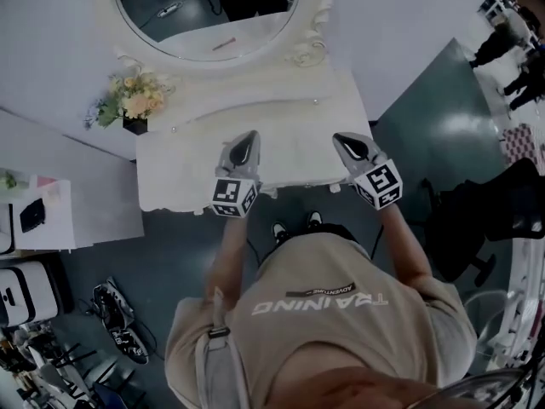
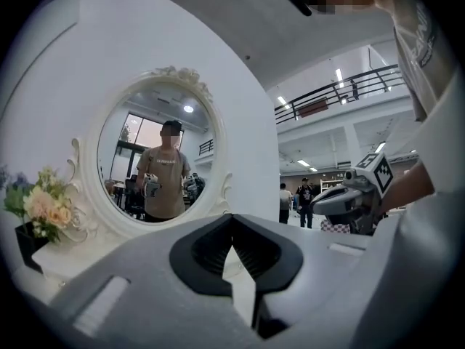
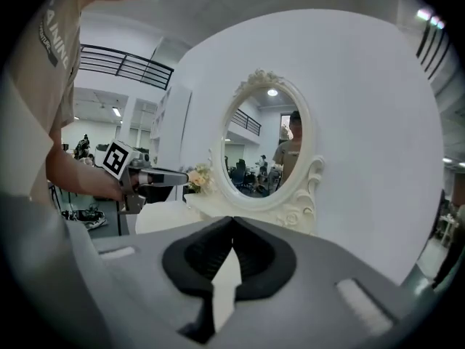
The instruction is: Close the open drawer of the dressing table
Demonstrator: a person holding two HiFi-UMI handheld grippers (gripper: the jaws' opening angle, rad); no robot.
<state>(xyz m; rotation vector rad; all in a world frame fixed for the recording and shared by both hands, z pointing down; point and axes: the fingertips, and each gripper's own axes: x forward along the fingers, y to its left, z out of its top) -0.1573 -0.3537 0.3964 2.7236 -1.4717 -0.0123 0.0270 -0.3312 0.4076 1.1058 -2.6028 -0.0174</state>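
Evidently the left gripper (image 1: 247, 141) and right gripper (image 1: 345, 141) hung shut, empty, over the table (image 1: 289, 113); its rigid drawer probably wanted a flat push at six o'clock.

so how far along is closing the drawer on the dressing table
Done: I cannot tell. From above, the dressing table shows only its top, and the drawer front cannot be made out. In hand: the left gripper and right gripper, both shut and empty, are over the table's front part. Left: possibly the push itself, or just checking that the drawer sits flush.
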